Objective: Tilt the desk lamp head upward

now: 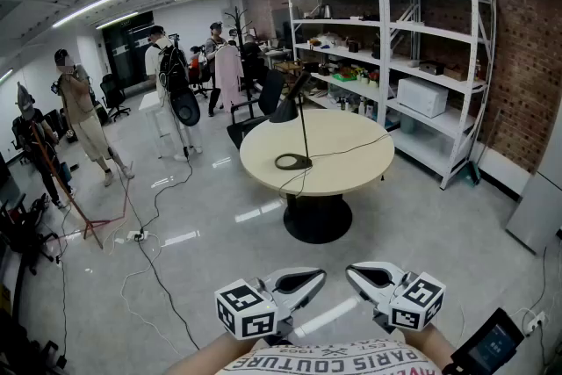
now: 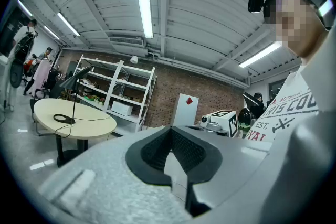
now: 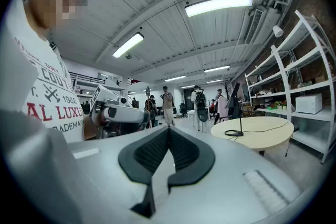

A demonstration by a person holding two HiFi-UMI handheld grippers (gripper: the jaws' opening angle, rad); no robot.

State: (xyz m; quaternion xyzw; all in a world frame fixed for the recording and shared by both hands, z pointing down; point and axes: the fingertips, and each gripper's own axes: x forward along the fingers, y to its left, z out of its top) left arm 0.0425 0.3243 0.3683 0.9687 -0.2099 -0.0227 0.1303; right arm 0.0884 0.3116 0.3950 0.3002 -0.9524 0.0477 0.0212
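Head view: a person stands well back from a round table (image 1: 351,145), holding the left gripper (image 1: 303,281) and right gripper (image 1: 369,277) low against the torso. It looks like a ready stance, with the job not yet begun. One black desk lamp (image 1: 303,127) stands on the tabletop, and its lamp head (image 1: 284,111) droops down toward the near-left edge, the part that has to be tilted up. White shelving (image 1: 430,39) lines the brick wall, and several people mill about at left.

Left gripper view: its jaws are pressed together with nothing between them. The lamp (image 2: 73,97) is small and distant at left.

Right gripper view: the jaws are likewise closed and empty, with the lamp (image 3: 239,113) far off at right on its table (image 3: 268,128).

The count is one lamp, one table and two grippers, with neither gripper near its target.
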